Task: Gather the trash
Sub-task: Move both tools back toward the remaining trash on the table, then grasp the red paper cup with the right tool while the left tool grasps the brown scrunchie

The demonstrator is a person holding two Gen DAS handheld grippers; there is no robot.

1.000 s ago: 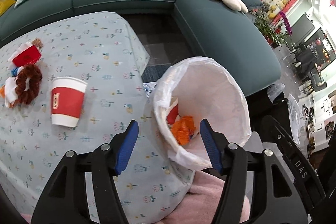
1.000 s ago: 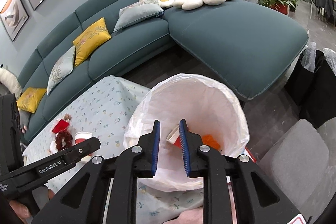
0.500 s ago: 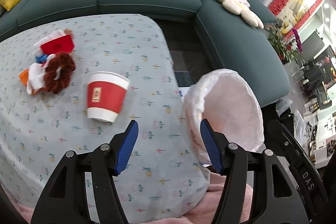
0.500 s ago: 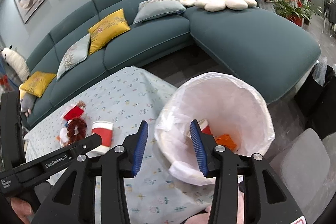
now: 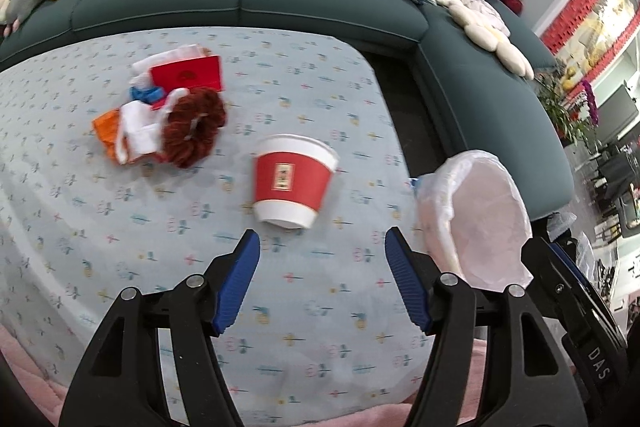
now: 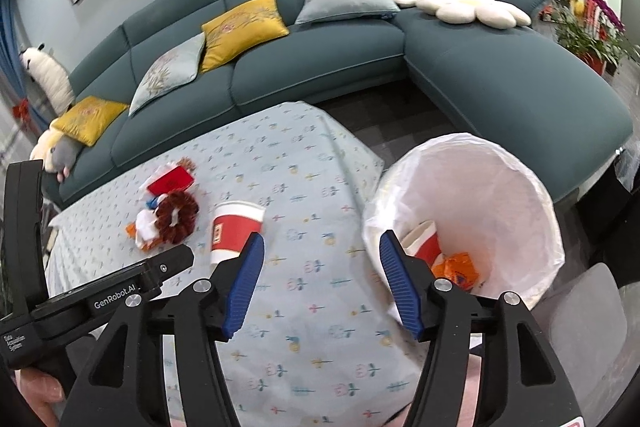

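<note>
I hold my left gripper (image 5: 322, 241) low over the worktop (image 5: 320, 299), angled down and forward, its jaws apart with nothing between them. A red paper cup (image 5: 293, 181) stands upright just beyond the blue pads, at 12 o'clock from them. At 10 o'clock from the cup lies a heap of scraps (image 5: 164, 119): a red card, white and orange wrappers, a dark red frilly ring.

My right gripper (image 6: 320, 255) sits higher and further back, jaws also wide apart and empty. From here the cup (image 6: 234, 229) is at 10 o'clock just past my left pad, and the white-lined trash bin (image 6: 480, 187) stands off the worktop's edge at 2 o'clock.

The right view looks down into the bin, where a second red cup (image 6: 424, 243) and an orange wrapper (image 6: 456, 265) lie at the bottom; the left view catches only the bin's liner (image 5: 488, 219) from the side, at 3 o'clock. The right view also shows my left gripper's black body (image 6: 104, 295) at 8 o'clock.
</note>
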